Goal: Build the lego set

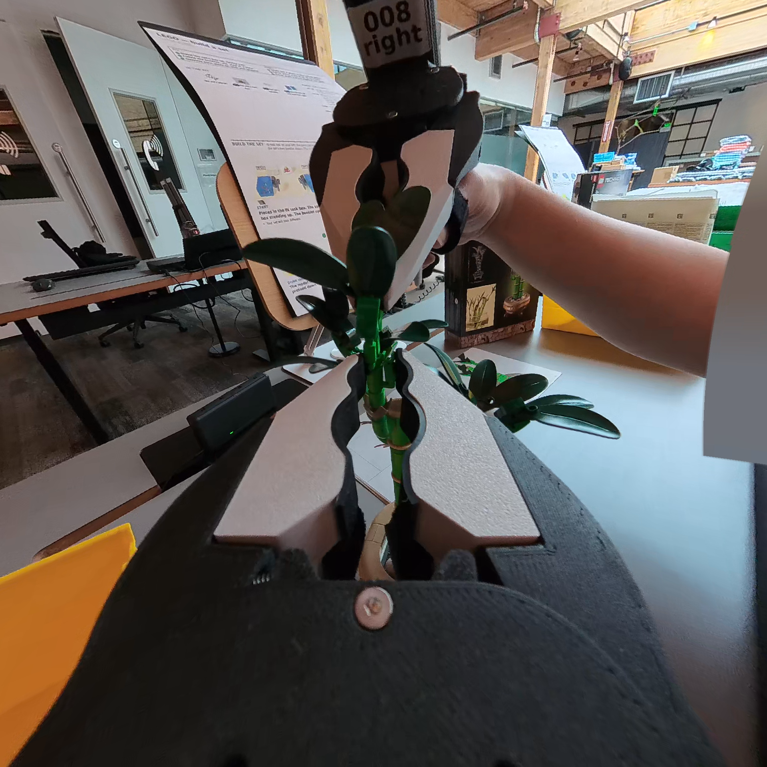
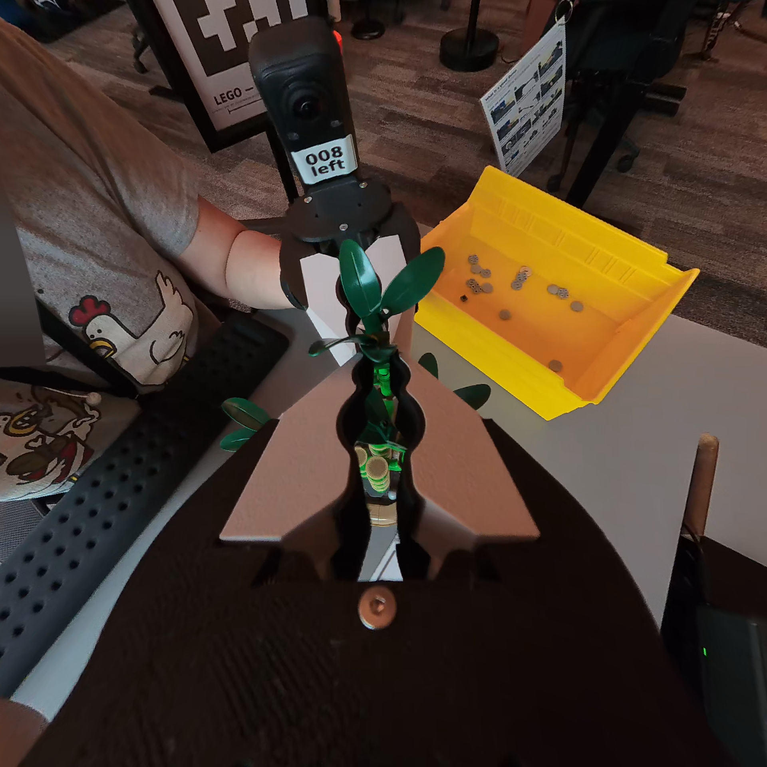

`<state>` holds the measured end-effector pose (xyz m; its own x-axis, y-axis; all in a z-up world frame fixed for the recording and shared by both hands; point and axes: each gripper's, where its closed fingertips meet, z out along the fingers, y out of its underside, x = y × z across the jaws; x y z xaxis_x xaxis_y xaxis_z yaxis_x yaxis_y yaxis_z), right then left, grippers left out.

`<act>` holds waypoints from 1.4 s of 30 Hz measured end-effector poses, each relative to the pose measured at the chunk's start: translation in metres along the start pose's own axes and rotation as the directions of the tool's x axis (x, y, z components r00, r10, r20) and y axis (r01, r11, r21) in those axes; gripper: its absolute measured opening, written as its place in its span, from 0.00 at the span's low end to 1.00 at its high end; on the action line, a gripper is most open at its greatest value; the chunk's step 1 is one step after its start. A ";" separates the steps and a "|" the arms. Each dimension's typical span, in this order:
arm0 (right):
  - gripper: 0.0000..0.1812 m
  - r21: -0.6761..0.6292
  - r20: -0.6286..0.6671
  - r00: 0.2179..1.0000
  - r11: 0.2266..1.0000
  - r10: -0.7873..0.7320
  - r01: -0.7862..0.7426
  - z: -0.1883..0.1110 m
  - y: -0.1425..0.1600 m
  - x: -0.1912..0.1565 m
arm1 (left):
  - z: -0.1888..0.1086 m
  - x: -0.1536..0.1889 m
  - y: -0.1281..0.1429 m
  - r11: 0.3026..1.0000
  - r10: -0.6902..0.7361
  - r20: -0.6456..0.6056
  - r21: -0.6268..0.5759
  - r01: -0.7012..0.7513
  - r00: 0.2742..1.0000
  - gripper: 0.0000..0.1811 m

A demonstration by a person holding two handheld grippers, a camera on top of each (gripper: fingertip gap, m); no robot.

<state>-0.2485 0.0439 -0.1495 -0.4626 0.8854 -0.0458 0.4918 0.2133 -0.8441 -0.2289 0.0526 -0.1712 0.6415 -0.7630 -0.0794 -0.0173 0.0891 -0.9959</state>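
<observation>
Both grippers hold one tall green brick-built plant stalk (image 1: 375, 373) that stands upright on the grey table (image 1: 622, 519). Left gripper (image 1: 378, 365) is nearly closed around the stalk's middle. Right gripper (image 2: 375, 365), coming from twelve o'clock in the left wrist view, pinches the top by the dark green plastic leaves (image 1: 369, 257). At two o'clock in the right wrist view sits a yellow plastic bin (image 2: 622, 265) with small grey round pieces (image 2: 519, 280).

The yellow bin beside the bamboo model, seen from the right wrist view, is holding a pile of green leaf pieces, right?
Not quite. The right wrist view shows the yellow bin beside the bamboo model holding scattered small grey round pieces and one tiny black piece, not green leaves. The green leaves are on the model itself.
</observation>
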 end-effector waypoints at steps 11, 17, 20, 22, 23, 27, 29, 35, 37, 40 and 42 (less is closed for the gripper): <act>0.04 -0.041 0.008 1.000 0.999 -0.018 0.018 -0.001 0.002 -0.003 | 0.001 0.004 0.000 1.000 0.002 -0.022 -0.003 -0.002 1.000 0.06; 0.04 0.045 0.007 1.000 0.999 0.013 -0.013 0.000 -0.001 0.001 | -0.002 0.002 -0.001 0.999 -0.030 -0.031 0.029 0.030 0.999 0.07; 0.04 0.093 0.019 1.000 0.995 0.018 -0.019 0.000 -0.002 -0.001 | -0.004 0.003 -0.003 0.998 -0.040 -0.038 0.044 0.042 0.998 0.07; 0.04 0.107 0.026 0.999 0.994 0.019 -0.021 0.000 -0.003 -0.002 | -0.006 0.005 -0.007 0.996 -0.056 -0.054 0.069 0.060 0.997 0.07; 0.04 0.108 0.023 1.000 0.994 0.020 -0.022 0.001 -0.003 -0.002 | -0.008 0.004 -0.009 0.994 -0.065 -0.060 0.079 0.069 0.996 0.07; 0.04 0.100 0.015 1.000 0.995 0.013 -0.015 0.003 -0.004 -0.001 | -0.011 0.003 -0.009 0.993 -0.074 -0.071 0.087 0.080 0.995 0.07; 0.04 0.098 0.013 1.000 0.995 0.012 -0.013 0.004 -0.004 -0.001 | -0.012 0.002 -0.009 0.992 -0.076 -0.069 0.099 0.082 0.995 0.07; 0.04 0.108 0.008 1.000 0.994 0.009 -0.009 0.005 -0.005 -0.001 | -0.019 -0.002 -0.016 0.978 -0.123 -0.087 0.160 0.135 0.989 0.05; 0.04 0.107 0.000 1.000 0.994 0.009 -0.009 0.005 -0.005 0.000 | -0.019 -0.004 -0.016 0.977 -0.127 -0.089 0.163 0.140 0.988 0.03; 0.04 0.103 -0.009 1.000 0.995 0.009 -0.008 0.004 -0.005 0.001 | -0.017 -0.004 -0.015 0.984 -0.082 -0.063 0.151 0.090 0.995 0.02; 0.04 0.103 -0.009 1.000 0.995 0.012 -0.011 0.004 -0.005 0.001 | -0.017 -0.004 -0.015 0.989 -0.046 -0.044 0.142 0.052 0.998 0.02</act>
<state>-0.2545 0.0425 -0.1479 -0.4496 0.8918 -0.0510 0.4187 0.1599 -0.8939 -0.2441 0.0441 -0.1571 0.6075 -0.7935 -0.0349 0.1250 0.1389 -0.9824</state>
